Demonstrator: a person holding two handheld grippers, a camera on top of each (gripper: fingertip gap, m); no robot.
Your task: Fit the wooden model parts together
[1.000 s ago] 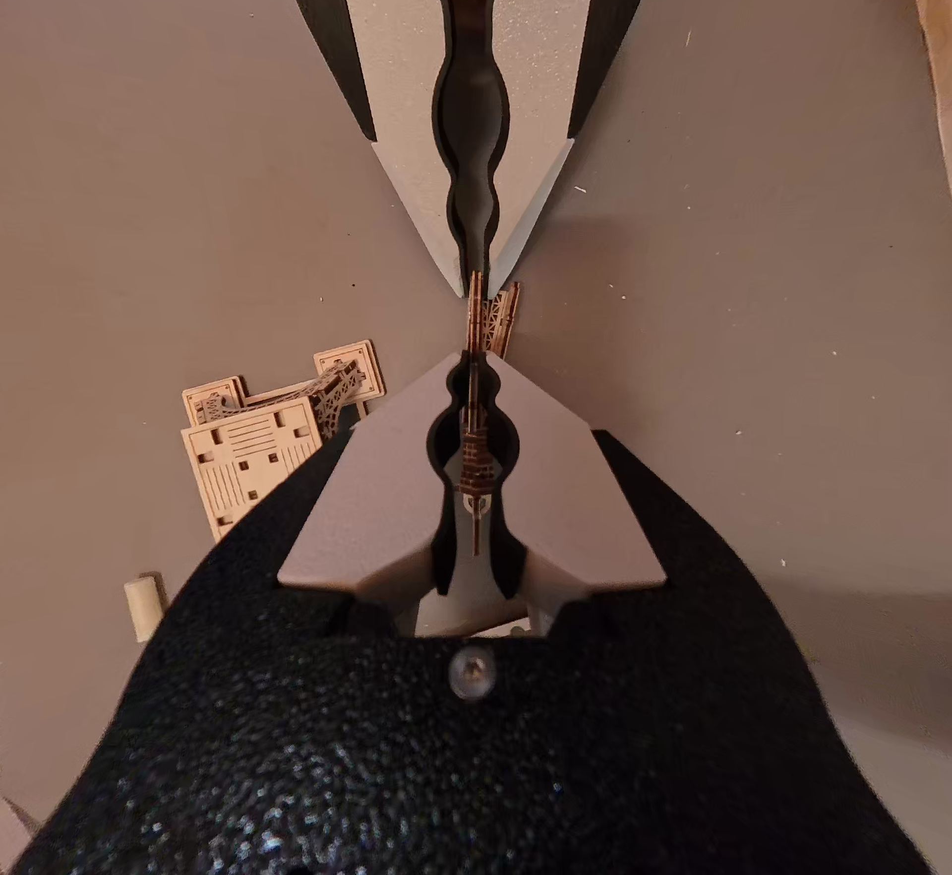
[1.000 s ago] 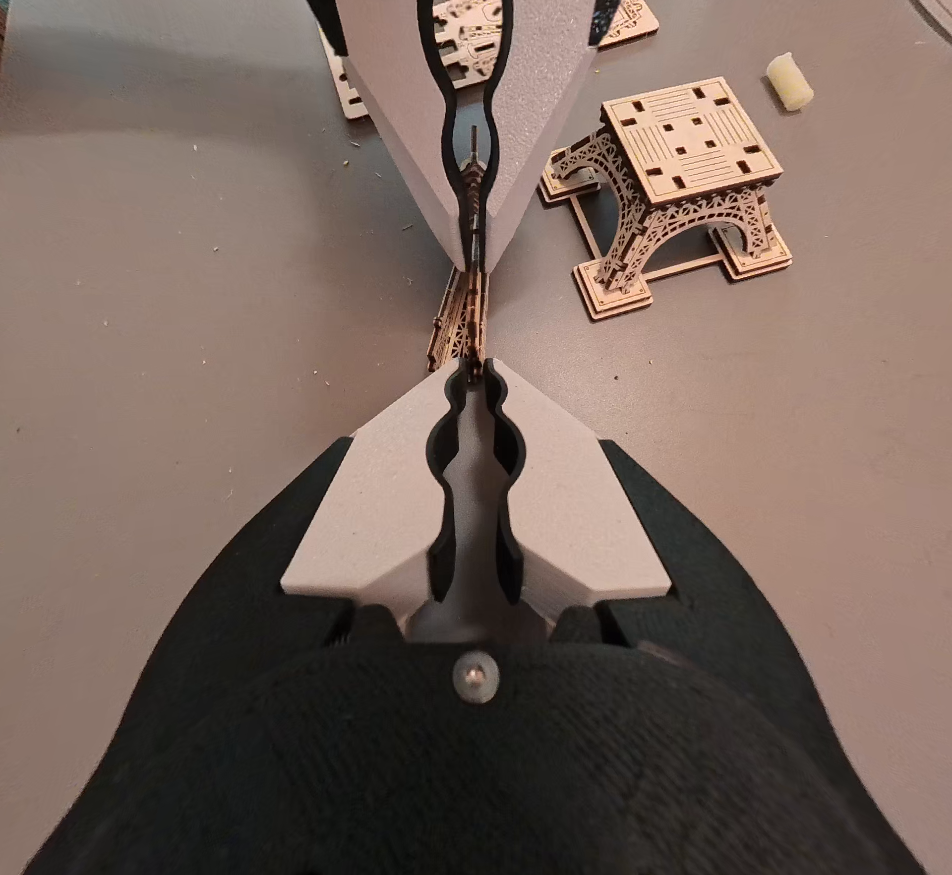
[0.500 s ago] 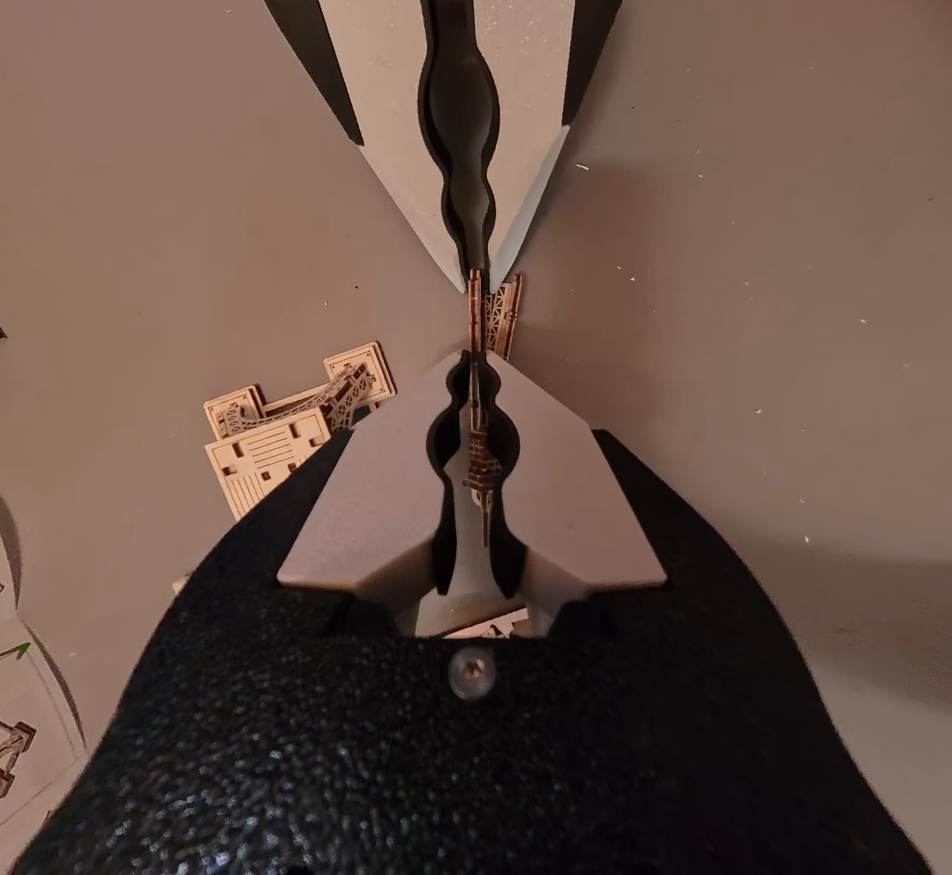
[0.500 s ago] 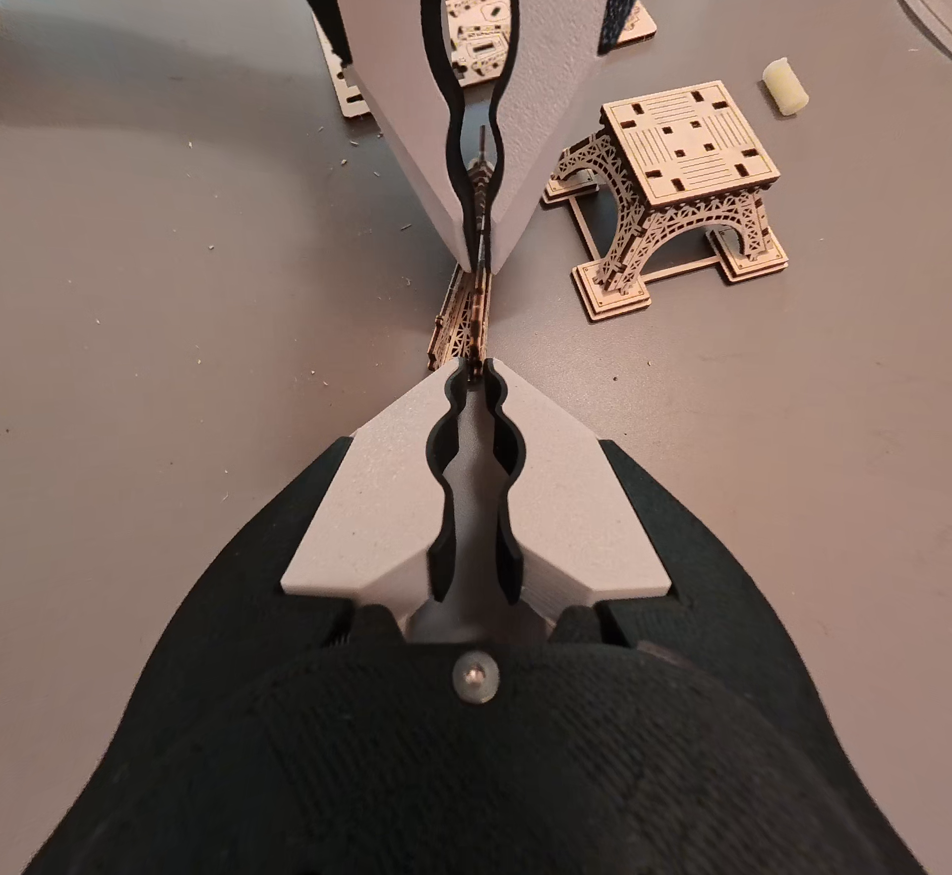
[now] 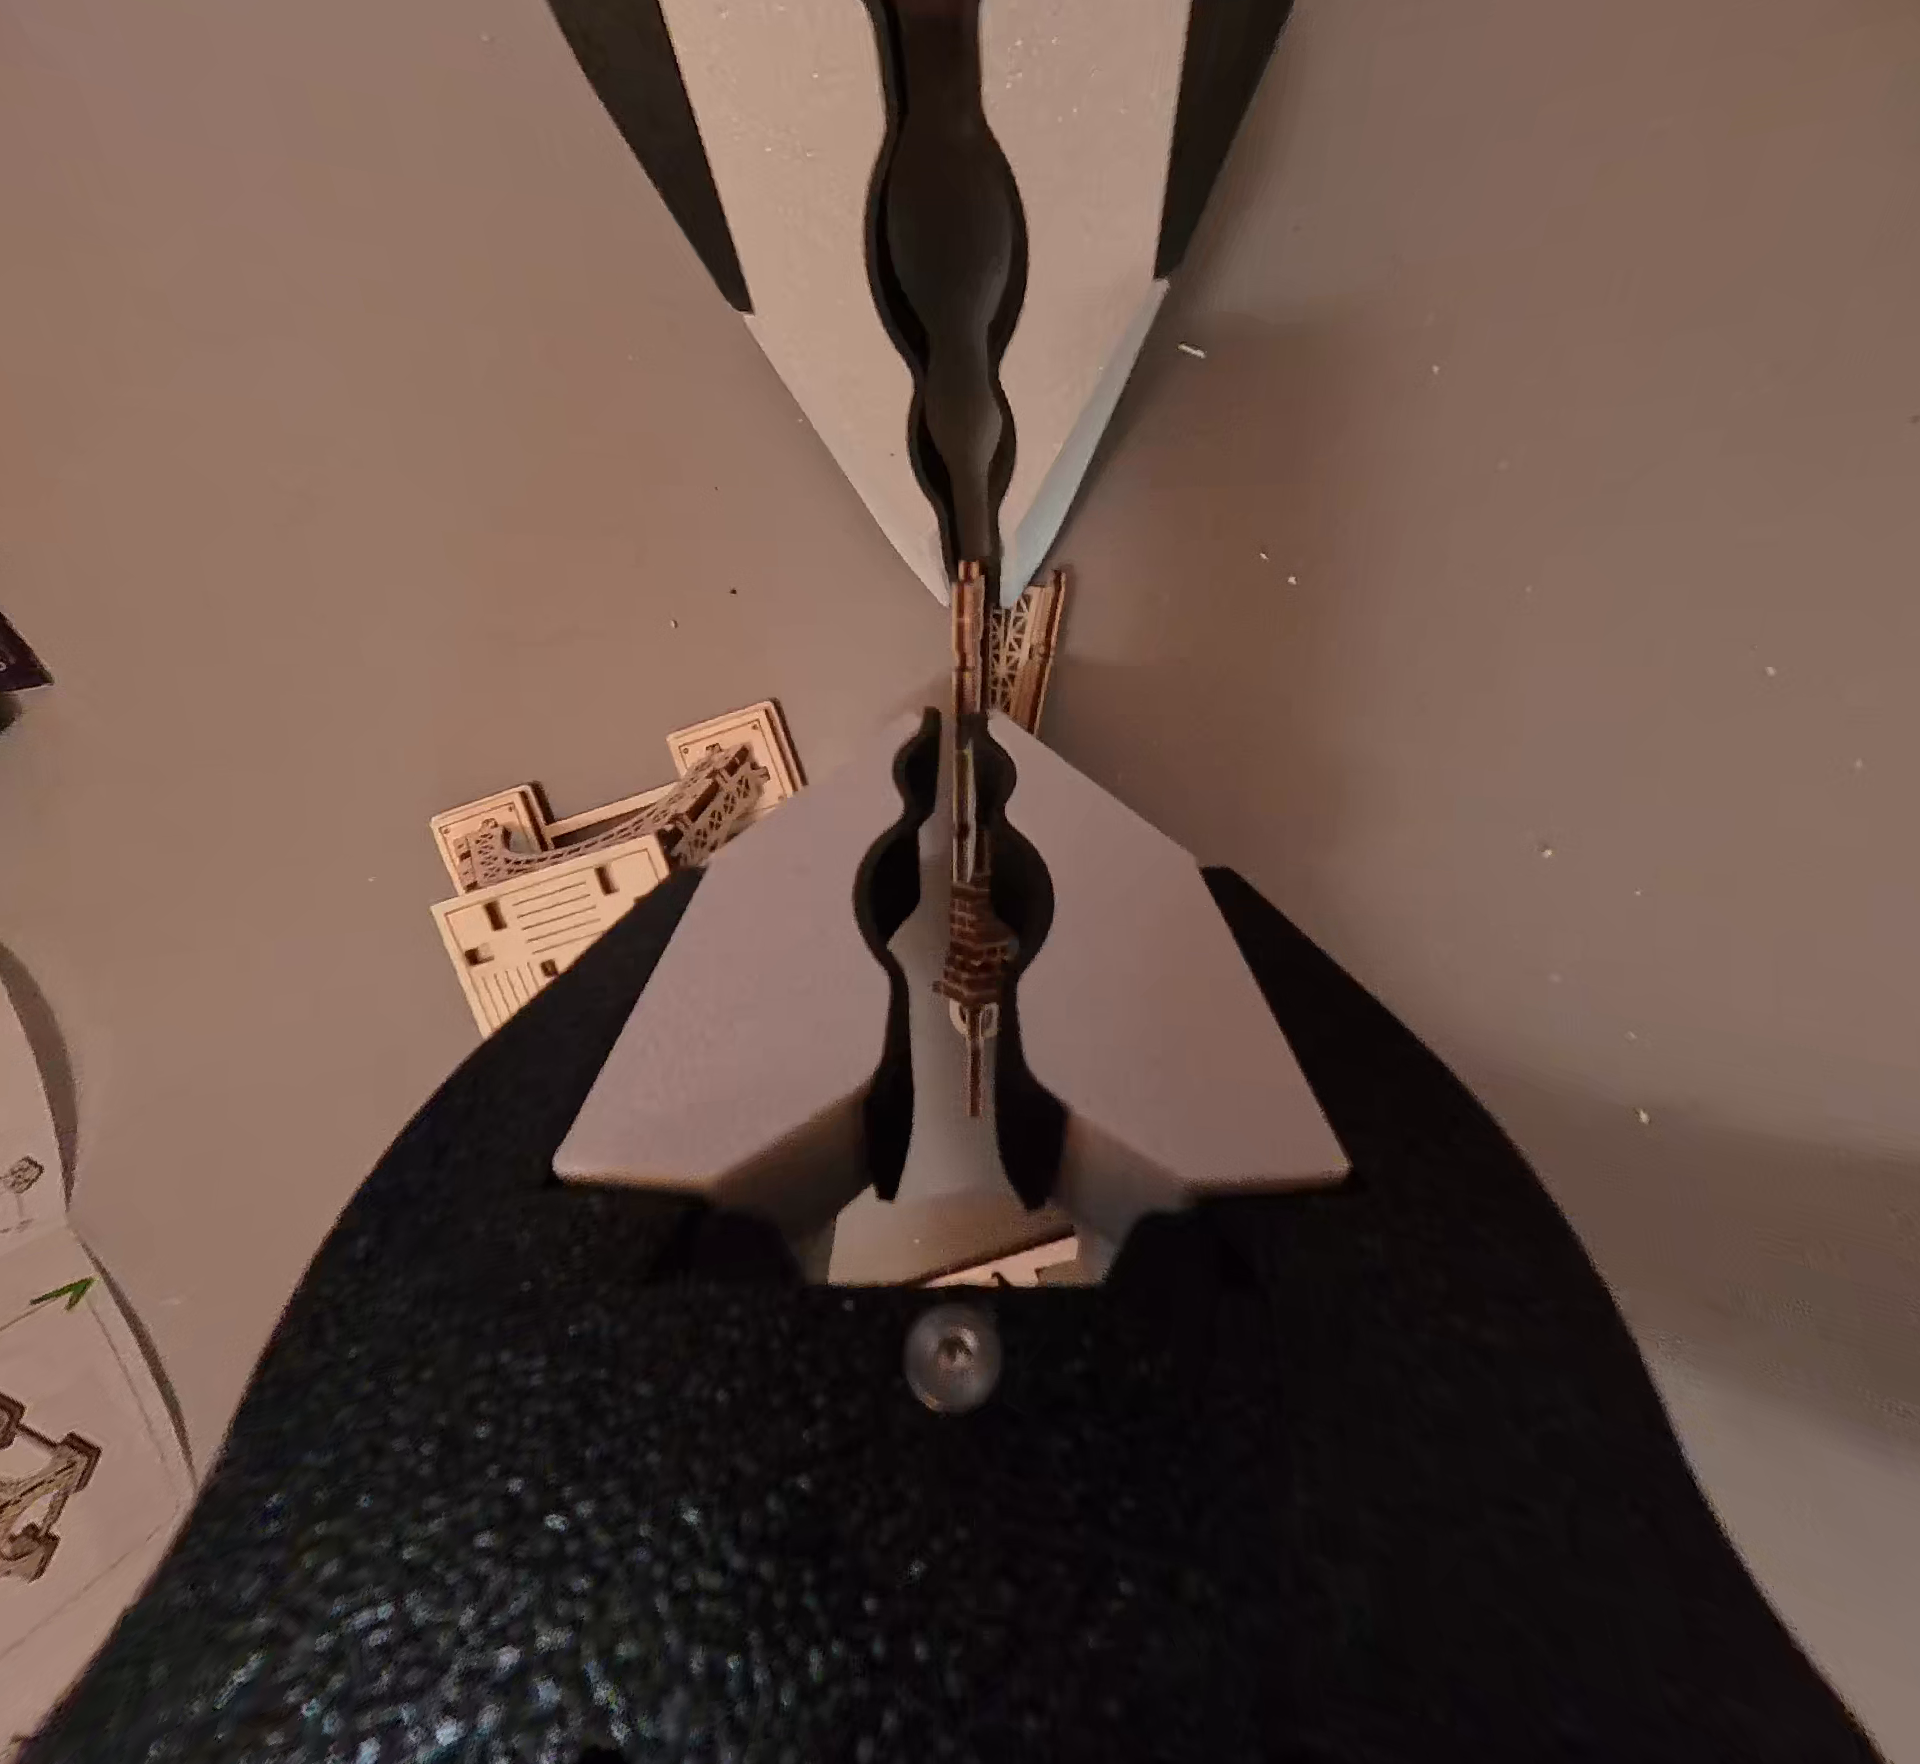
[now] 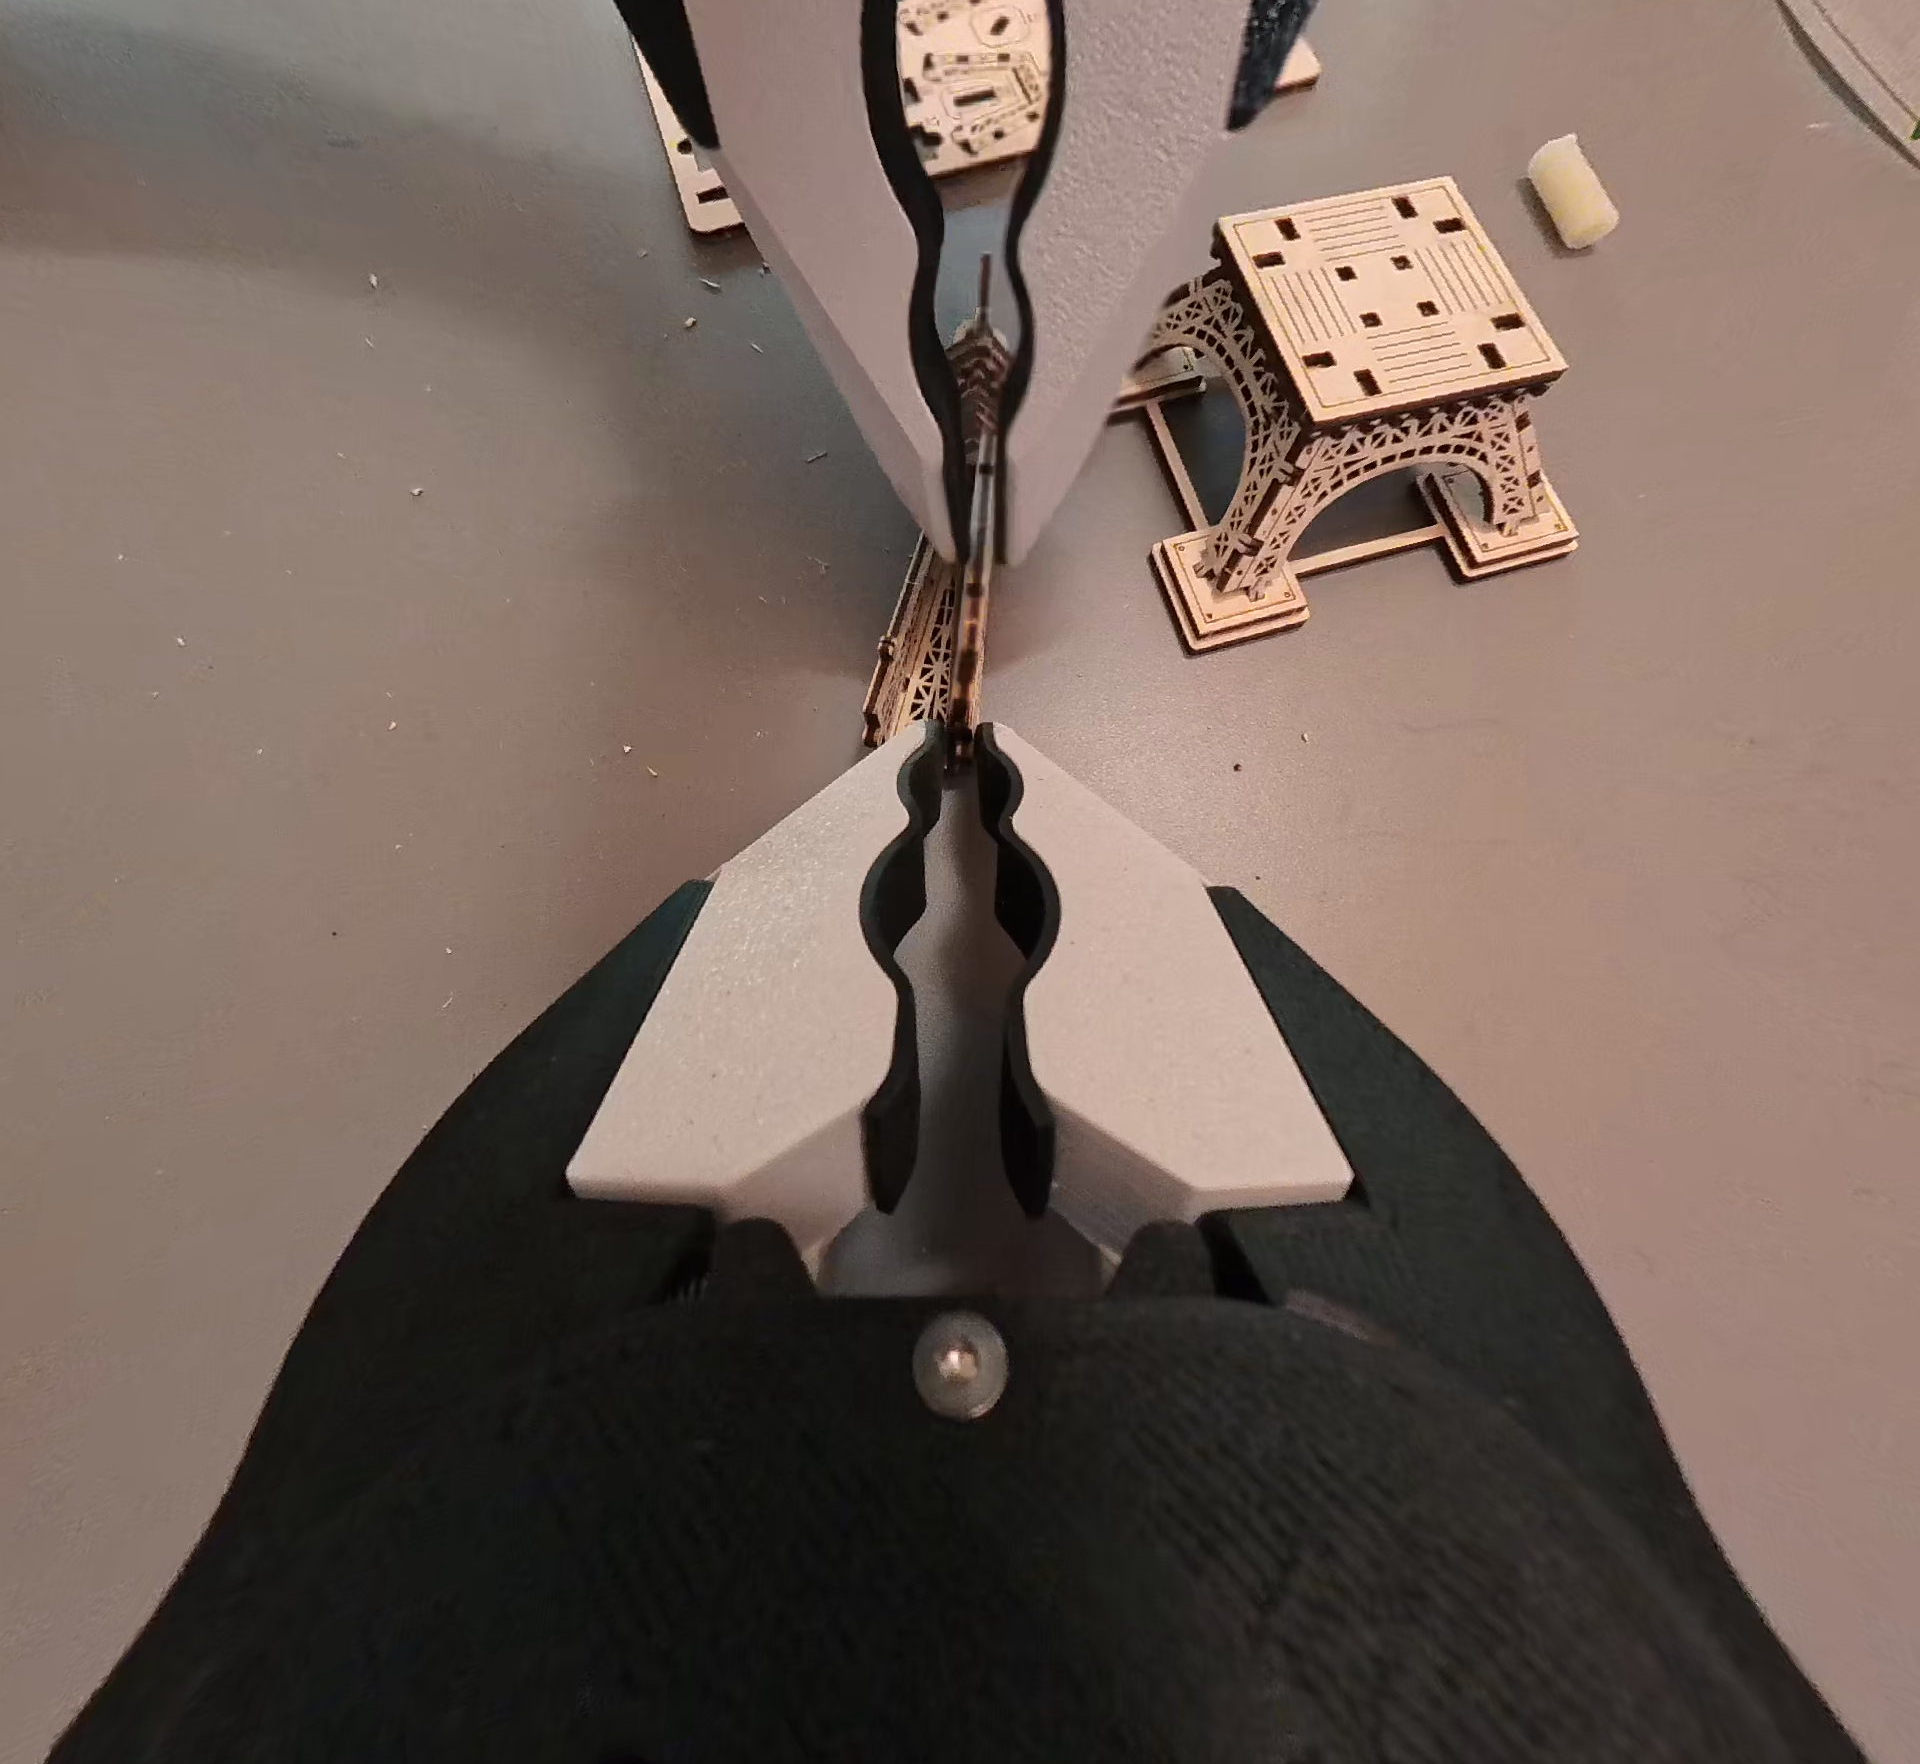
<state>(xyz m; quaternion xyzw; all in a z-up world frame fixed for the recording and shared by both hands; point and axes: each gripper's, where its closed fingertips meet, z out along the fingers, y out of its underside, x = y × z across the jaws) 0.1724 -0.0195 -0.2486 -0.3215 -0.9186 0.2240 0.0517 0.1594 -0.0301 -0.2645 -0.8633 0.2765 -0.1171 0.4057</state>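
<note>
Slim wooden spire section [image 5: 971,935] of a lattice-tower model hangs above the grey tabletop [image 5: 1558,571], pinched at both ends: left gripper [image 5: 961,727] is clamped on its upper part, the dark pointed tip running back btwn the wavy black pads [image 5: 883,883], while right gripper [image 5: 971,561], facing it from the far side, is closed on the wider lattice end. A second lattice panel [image 5: 1023,649] shows edge-on just beside the joint, w/ both grippers' tips nearly meeting over it.

From the right wrist view the same piece [image 6: 966,613] spans the short gap btwn right gripper [image 6: 961,743] and left gripper [image 6: 971,530]; the needle tip [image 6: 983,280] pokes up inside the left one's pads.

Nearby on the table, apart from the held section: the model's arched base [image 6: 1382,343], standing upright on four feet w/ a slotted square deck on top. Behind the left gripper lies a flat punched-out parts sheet [image 6: 966,52]. A small pale cylinder [image 6: 1572,189] rests beside the base. Paper instruction sheets [image 5: 42,1351] sit at the table's edge. Fine wood crumbs dot the surface.
</note>
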